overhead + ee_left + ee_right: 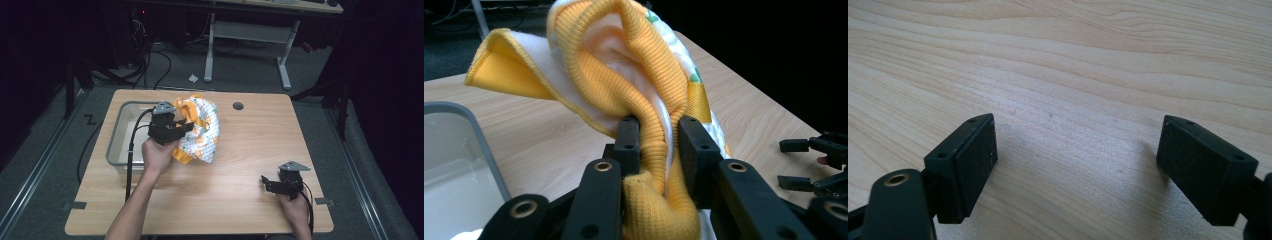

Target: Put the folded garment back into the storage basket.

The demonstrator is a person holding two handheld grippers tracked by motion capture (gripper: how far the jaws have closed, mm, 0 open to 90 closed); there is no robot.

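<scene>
Cloth is in hand: the left gripper [186, 126] has its black jaws pinched on a ribbed orange band of the orange-and-white patterned knitted garment [200, 131], which hangs bunched above the light wooden table [250, 150], just beside the right rim of the grey rectangular plastic tub [118, 129]. From the left gripper view the garment [624, 70] rises in a twisted fold out of the clamp, its yellow-edged white lining flaring to one side, with the tub's corner [474, 135] low and close. The right gripper [272, 184] rests well apart near the table's front right, jaws spread wide over bare wood [1073, 145], gripping nothing. By the look of it, the pick-up is done and the garment is lifted; whether it goes into the tub or gets laid out flat remains ahead, and the free gripper has not yet joined in.
</scene>
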